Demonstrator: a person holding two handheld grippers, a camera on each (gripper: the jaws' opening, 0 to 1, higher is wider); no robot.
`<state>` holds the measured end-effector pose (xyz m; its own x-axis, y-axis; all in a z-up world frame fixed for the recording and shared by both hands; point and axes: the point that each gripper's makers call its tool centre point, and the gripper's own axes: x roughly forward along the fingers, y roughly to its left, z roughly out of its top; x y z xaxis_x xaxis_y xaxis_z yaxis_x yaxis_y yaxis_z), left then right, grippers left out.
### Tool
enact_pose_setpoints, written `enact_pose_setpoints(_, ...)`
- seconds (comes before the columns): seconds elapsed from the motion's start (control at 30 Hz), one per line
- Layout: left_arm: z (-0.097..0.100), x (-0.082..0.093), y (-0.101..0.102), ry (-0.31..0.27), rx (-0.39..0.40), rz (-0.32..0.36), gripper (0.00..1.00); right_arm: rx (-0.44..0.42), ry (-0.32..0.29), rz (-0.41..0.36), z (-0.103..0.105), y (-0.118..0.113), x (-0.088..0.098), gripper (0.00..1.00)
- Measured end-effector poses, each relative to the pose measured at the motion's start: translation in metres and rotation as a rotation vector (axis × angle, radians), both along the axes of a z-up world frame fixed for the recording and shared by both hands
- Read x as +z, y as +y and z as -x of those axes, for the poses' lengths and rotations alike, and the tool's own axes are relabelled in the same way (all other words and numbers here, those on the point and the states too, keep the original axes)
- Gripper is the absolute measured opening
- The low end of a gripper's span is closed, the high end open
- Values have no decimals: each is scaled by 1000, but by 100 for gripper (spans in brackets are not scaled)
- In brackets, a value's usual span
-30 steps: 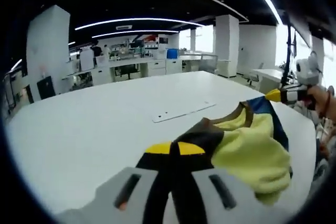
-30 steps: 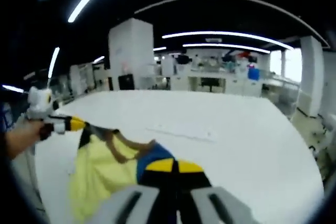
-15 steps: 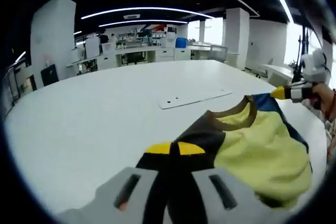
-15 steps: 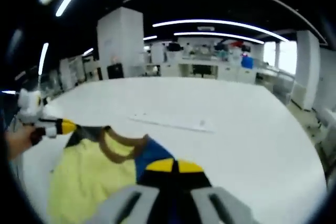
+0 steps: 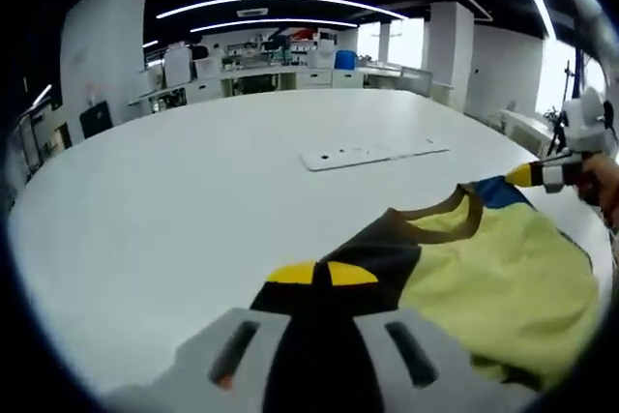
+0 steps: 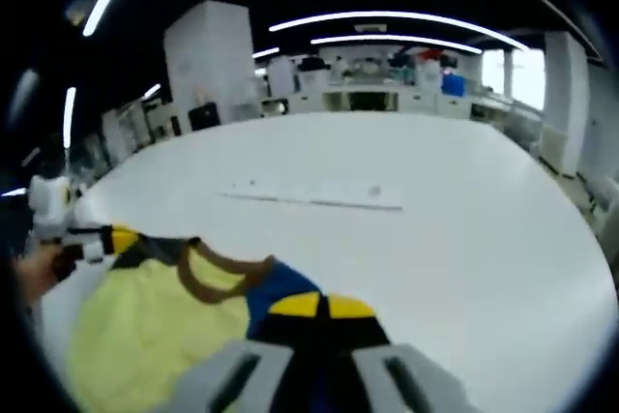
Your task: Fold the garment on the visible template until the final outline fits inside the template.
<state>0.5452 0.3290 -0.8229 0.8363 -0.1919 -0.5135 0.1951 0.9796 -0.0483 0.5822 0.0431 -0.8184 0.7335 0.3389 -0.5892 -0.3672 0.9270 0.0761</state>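
Yellow shirt [image 5: 503, 282], lower right of left gripper view, pinched at shoulders by left gripper [image 5: 322, 274] & right gripper [image 6: 321, 306], both clamped on cloth; keep collar [image 6: 215, 273] taut, lower evenly to table [image 5: 193, 200].

- A broad white table [image 5: 174, 210] spreads across both views.
- A flat white strip [image 5: 372, 154] with small holes lies on the table, out toward the middle [image 6: 314, 194].
- Beyond the table stands a large white pillar [image 6: 211, 65].
- Far benches [image 5: 280, 79] carry equipment, including a blue box [image 5: 345, 59].
- Long curved ceiling lights [image 6: 377, 18] glow overhead.
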Motion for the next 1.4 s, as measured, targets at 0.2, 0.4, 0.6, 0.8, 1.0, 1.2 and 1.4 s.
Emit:
enact_pose_setpoints(0.2,0,-1,1,-10,-7,-64,0,-13,59,-20,9,1,-16,0)
enact_pose_setpoints(0.4,-2,12,6,-41,-11,-90,8,-18,61,-38,11,3,-14,0)
enact_pose_setpoints(0.6,6,20,8,-46,-24,-72,20,24,67,-47,16,9,-6,38)
enact_pose_setpoints(0.8,25,30,8,-57,-50,-60,35,64,110,-75,40,13,0,64)
enact_pose_setpoints(1.0,51,34,3,-75,-93,-58,47,103,89,-106,61,15,11,84)
enact_pose_setpoints(1.2,79,38,8,-78,-111,-49,60,157,83,-97,89,14,16,93)
enact_pose_setpoints(1.4,99,43,13,-77,-107,-9,66,174,93,-96,117,8,18,96)
